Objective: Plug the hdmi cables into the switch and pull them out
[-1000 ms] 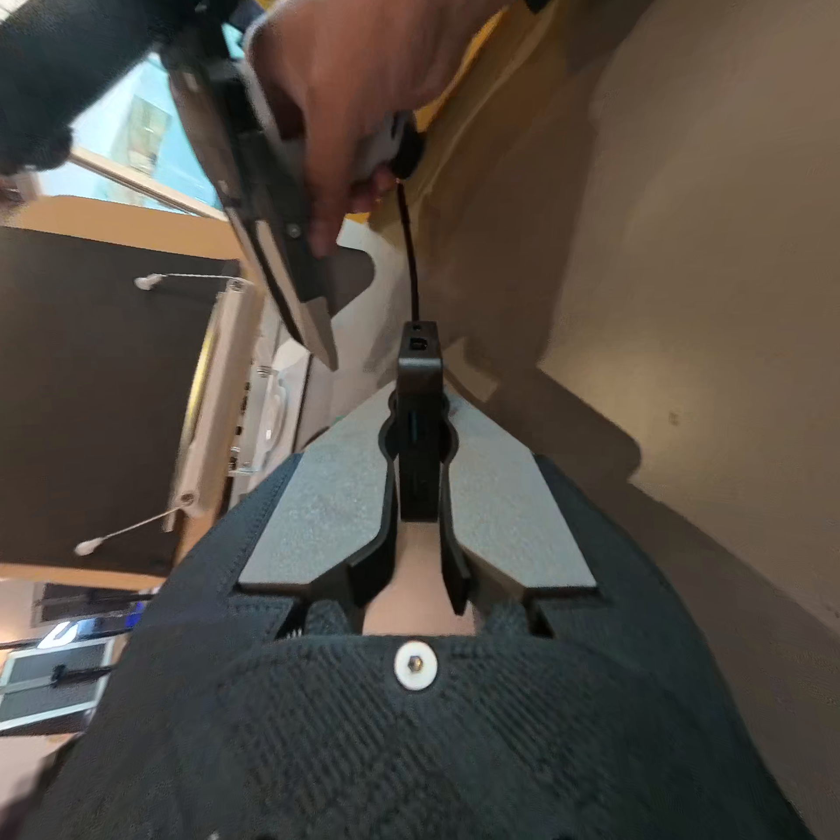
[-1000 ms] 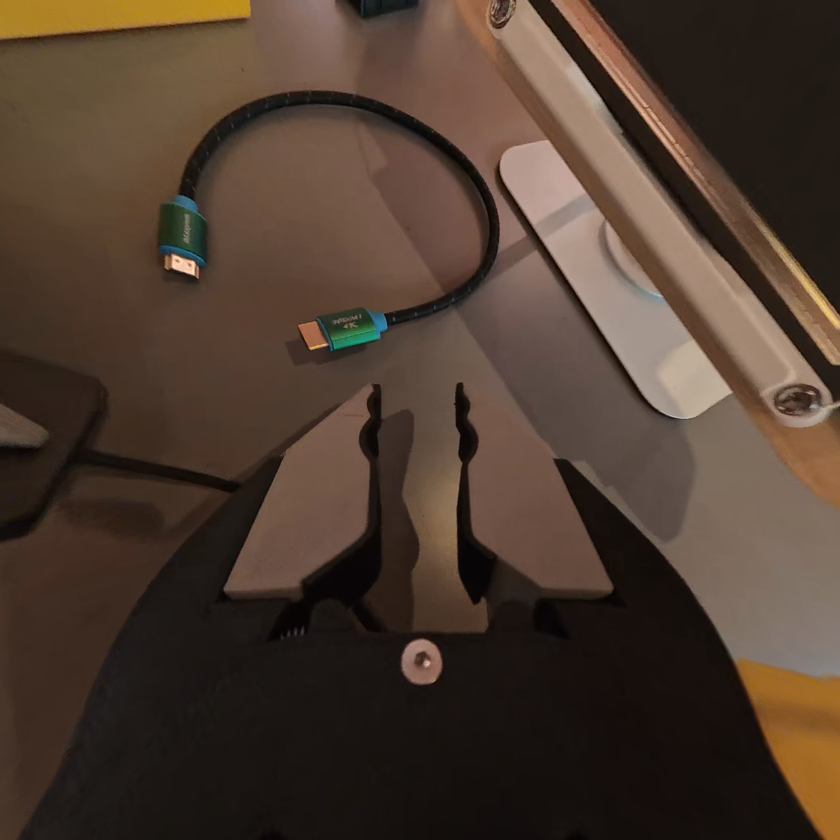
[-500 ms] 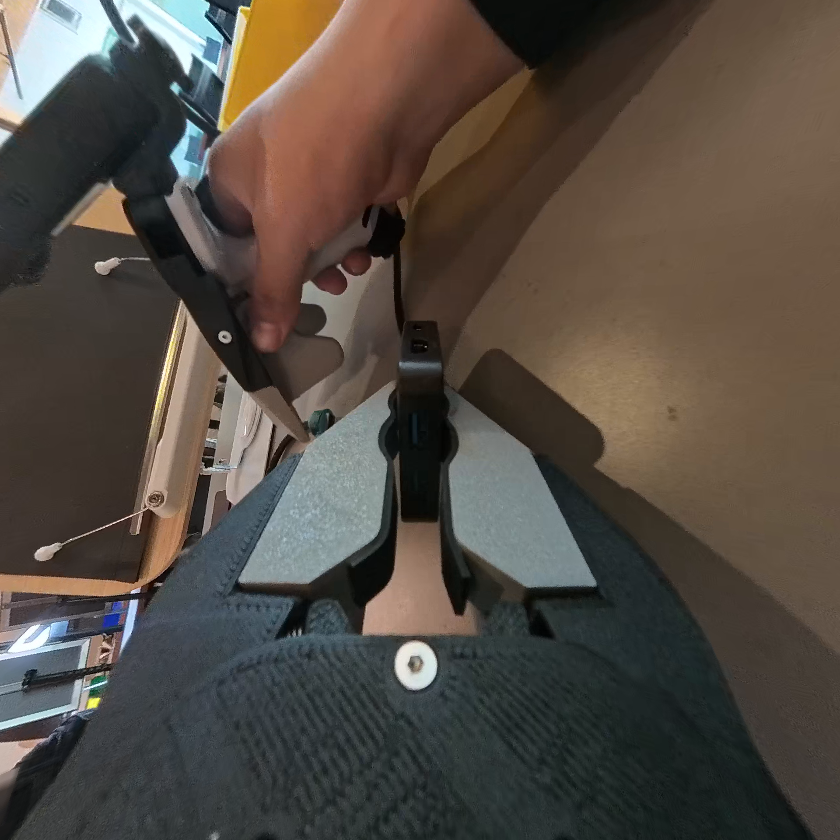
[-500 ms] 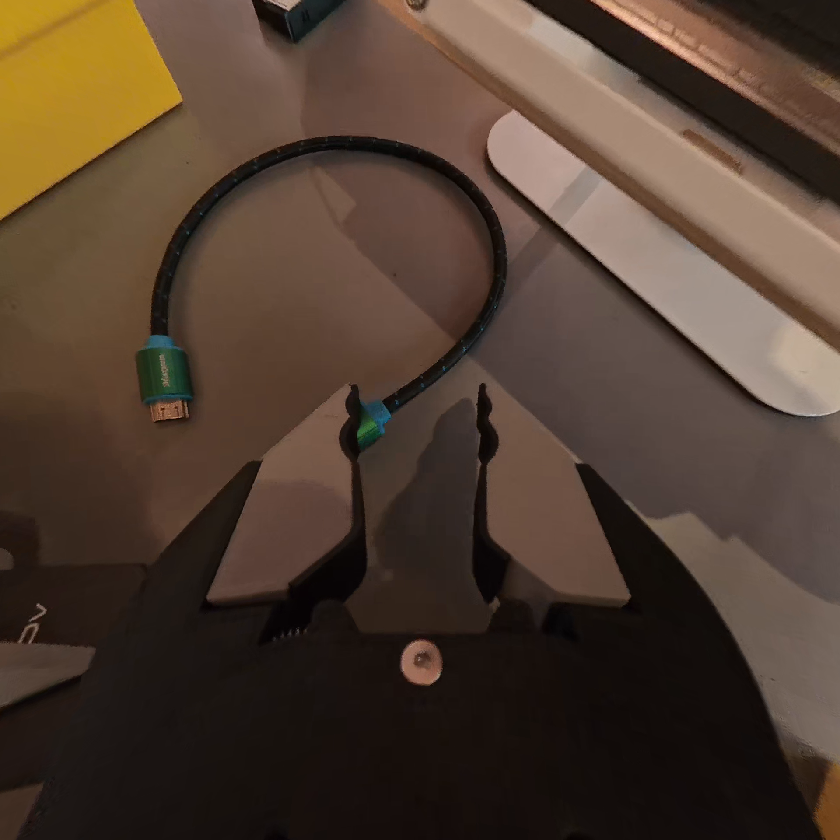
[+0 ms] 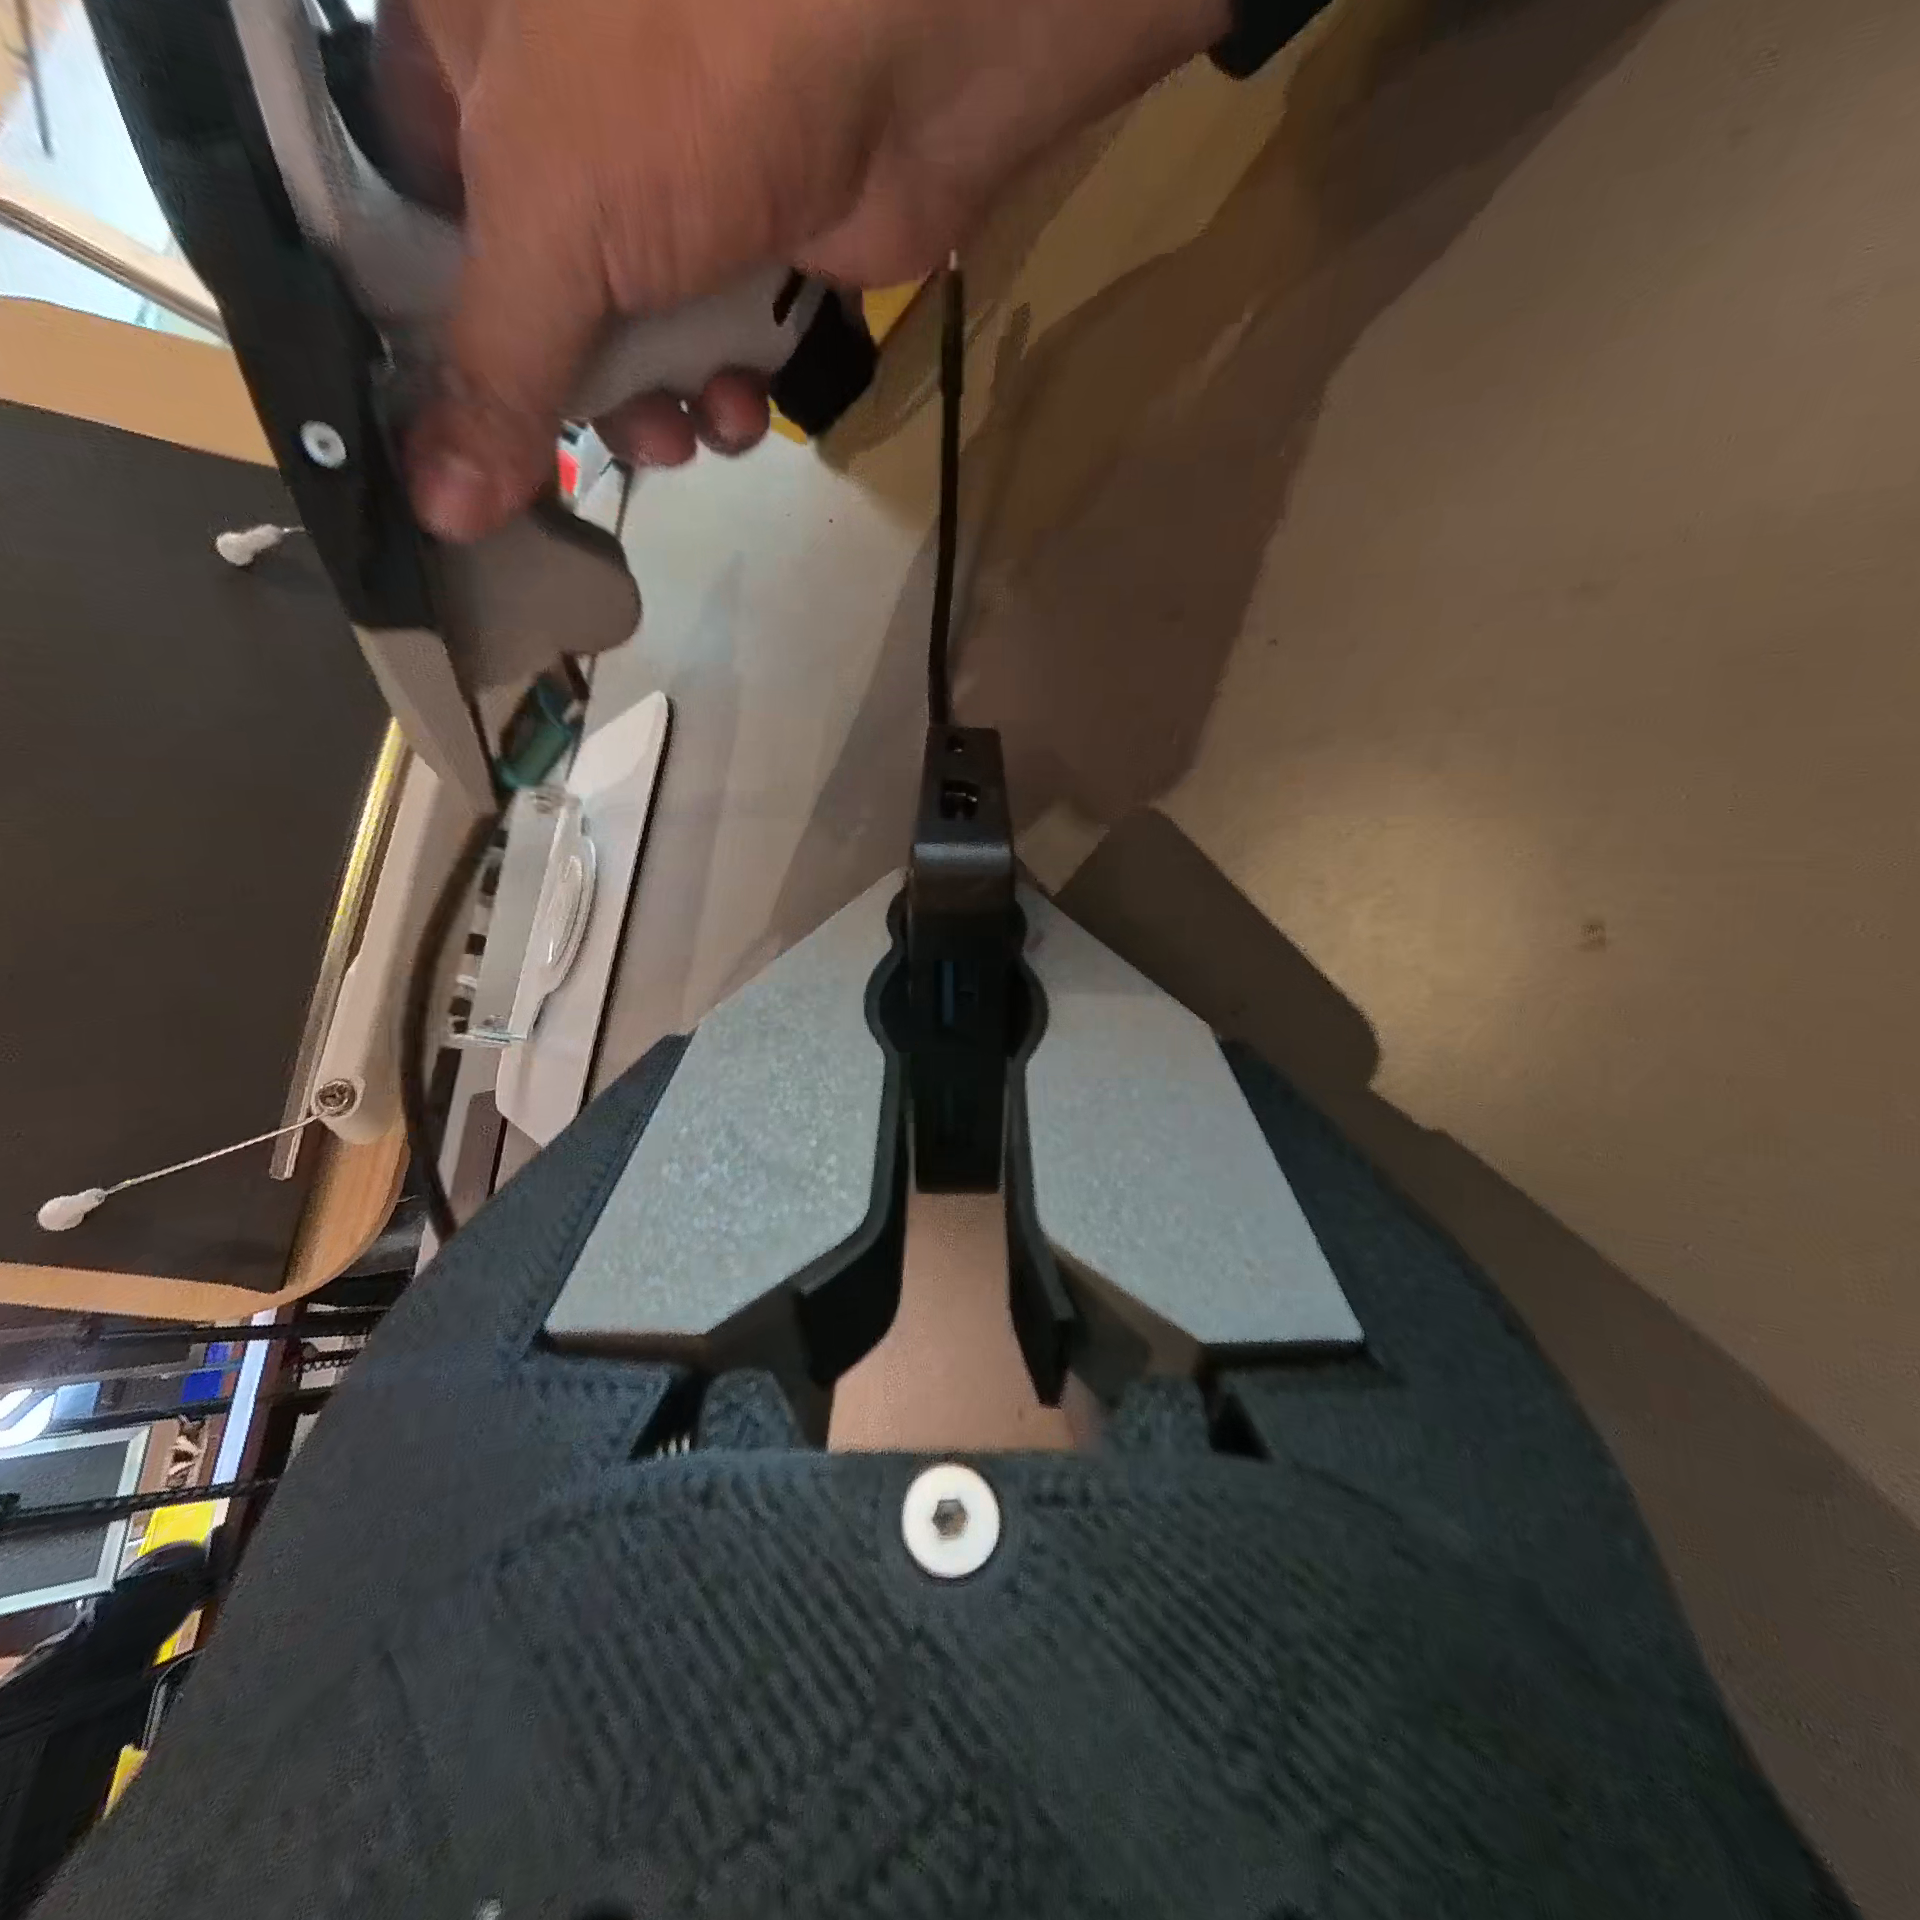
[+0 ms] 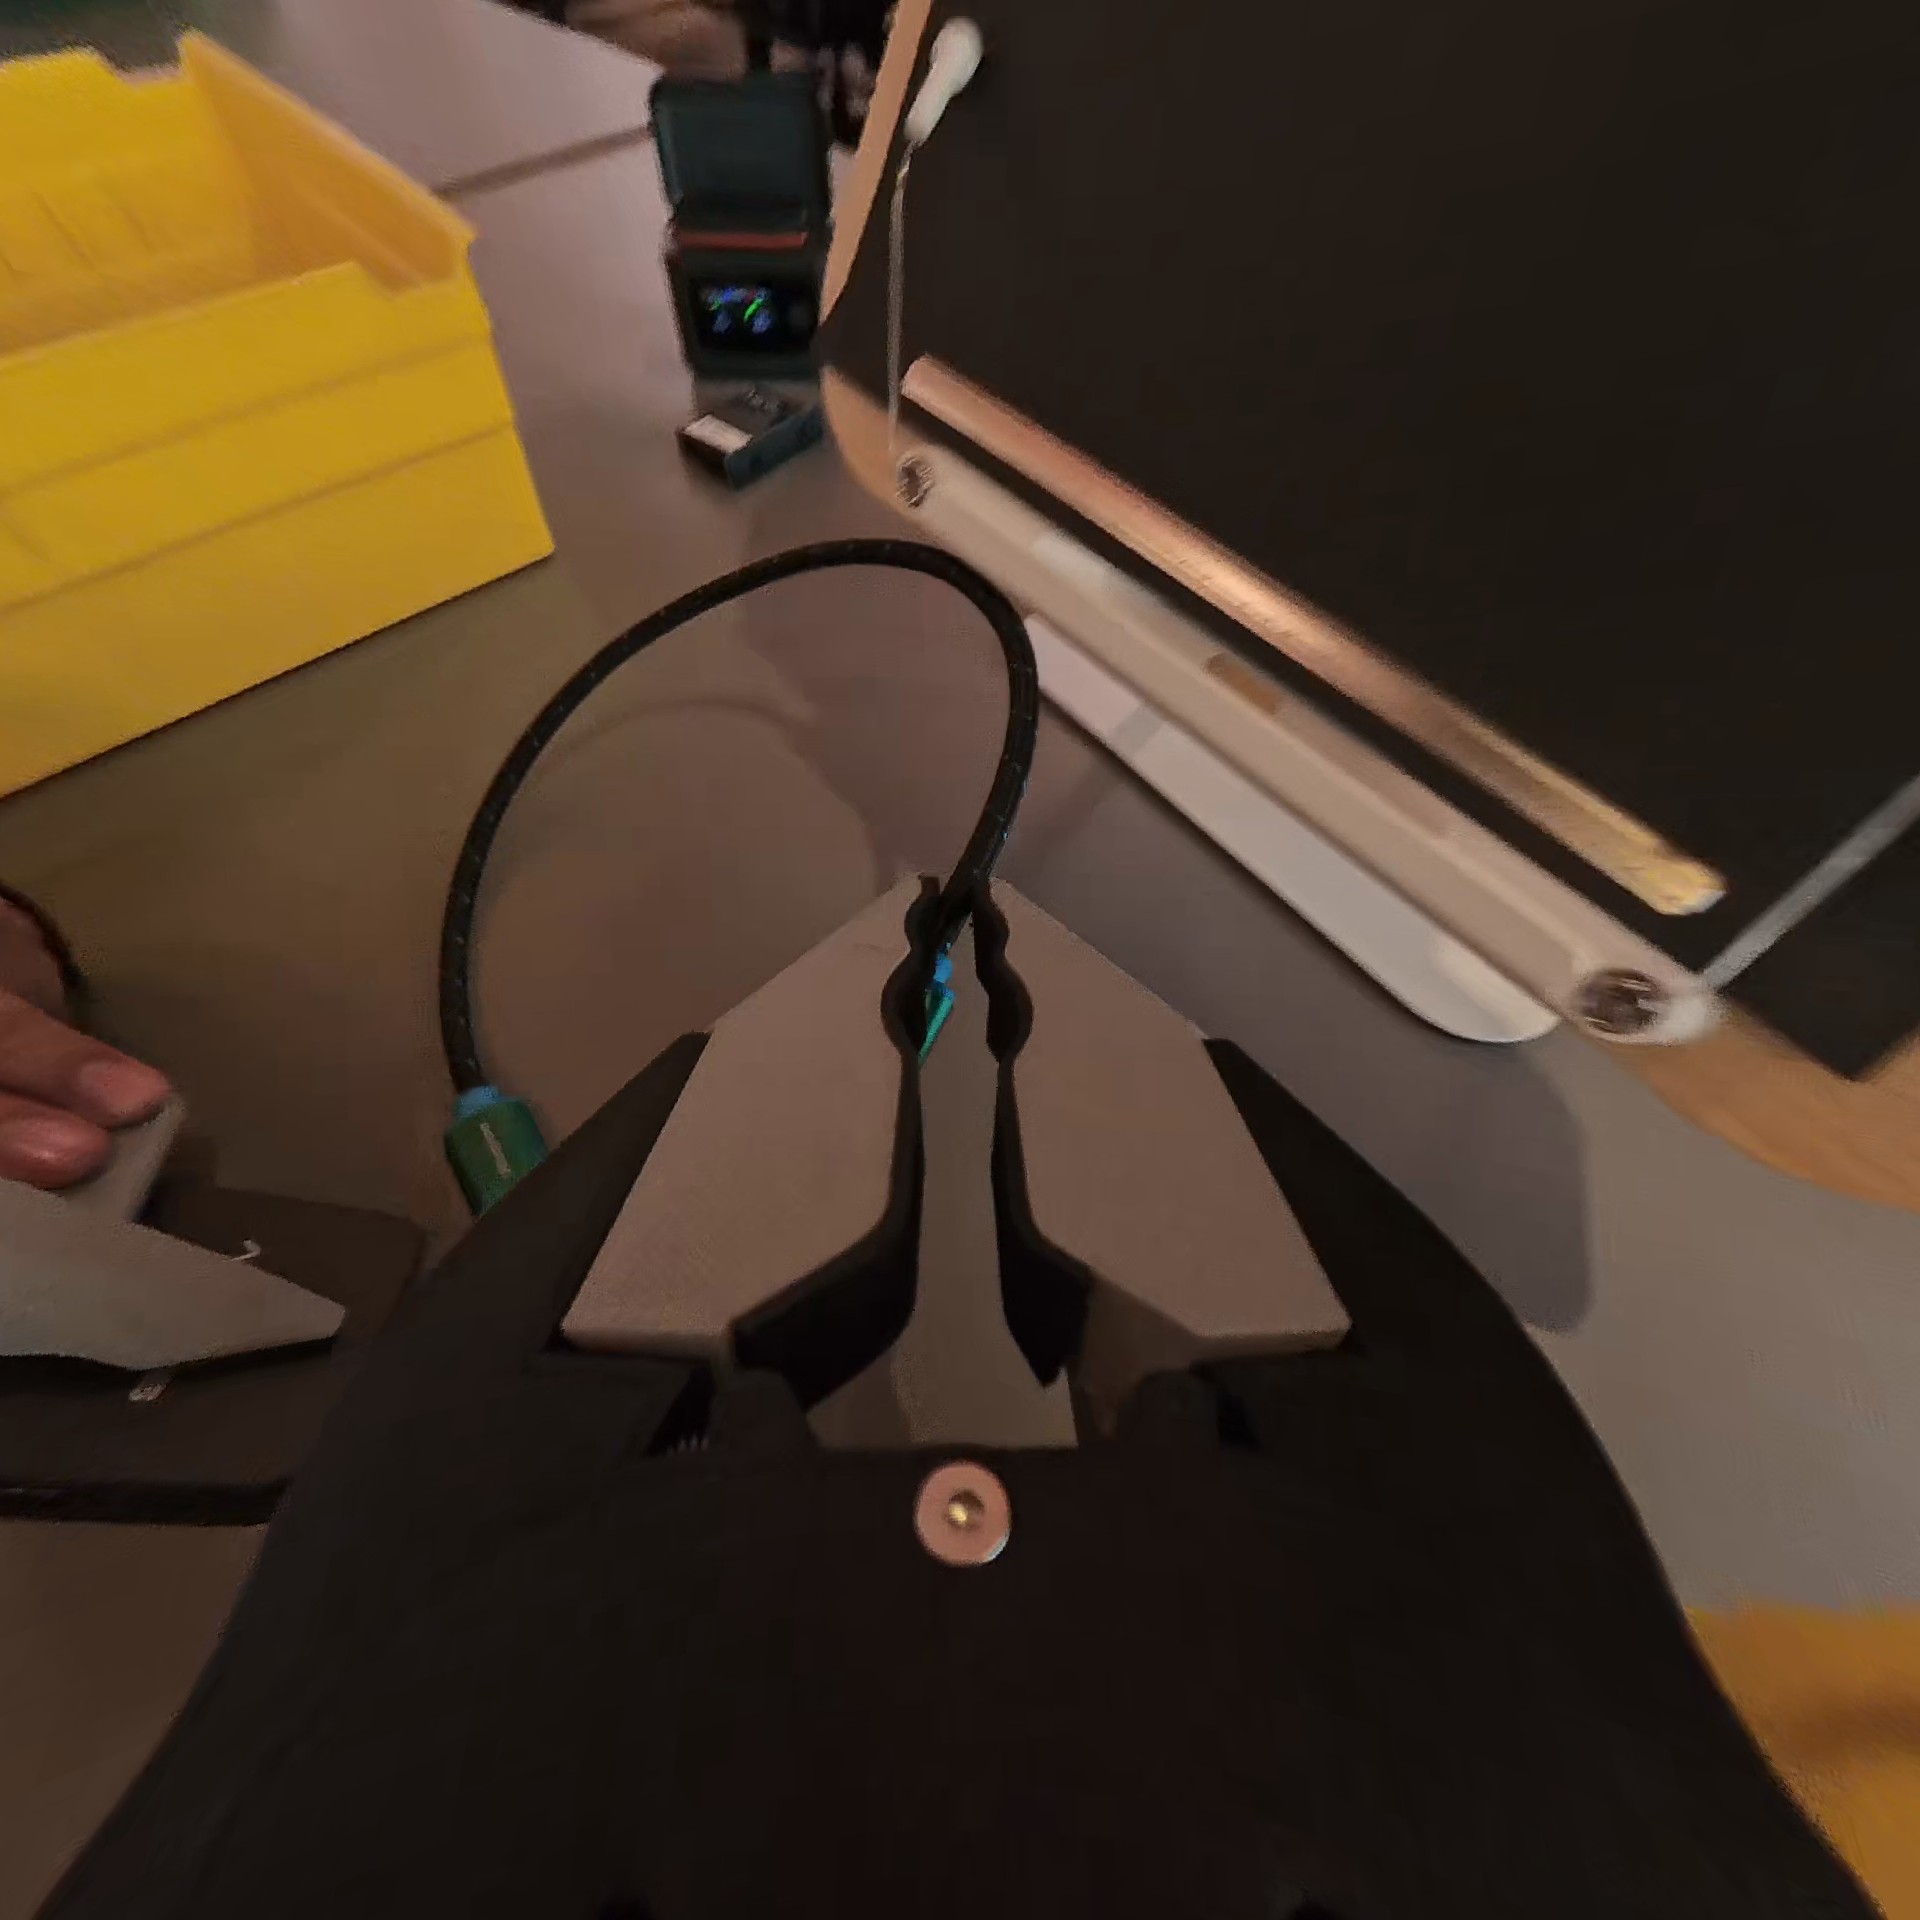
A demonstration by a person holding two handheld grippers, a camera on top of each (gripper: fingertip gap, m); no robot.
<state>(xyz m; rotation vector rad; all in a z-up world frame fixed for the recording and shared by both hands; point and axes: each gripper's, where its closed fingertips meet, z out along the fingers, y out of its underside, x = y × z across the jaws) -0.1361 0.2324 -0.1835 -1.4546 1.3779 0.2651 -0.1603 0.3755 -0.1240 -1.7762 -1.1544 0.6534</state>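
Pinching one green plug of the short braided HDMI cable (image 6: 727, 665) between its jaws, the right gripper (image 6: 951, 914) holds that connector up off the table (image 6: 727, 810), the cord arching forward and round to the left. The cable's other green plug (image 6: 494, 1148) hangs or rests just beside the gripper's left flank — which of the two, the blur leaves unclear. Across the way, the left gripper (image 5: 956, 914) has its jaws pressed onto the flat black switch (image 5: 961, 883), gripped edge-on, with a thin black lead (image 5: 943, 499) running from its far end. In the left wrist view the person's hand (image 5: 707, 177) wraps the right gripper's handle, and the green plug shows at its tip, well apart from the switch.

Judging from this, the task is at its early part: both things are grasped, but no plug sits in the switch yet. Left to do are aligning the held connector with a port, pushing it home, then pulling it out — and likely the same for the other end. A yellow bin (image 6: 208, 395) and a dark panel (image 6: 1455, 312) stand behind.
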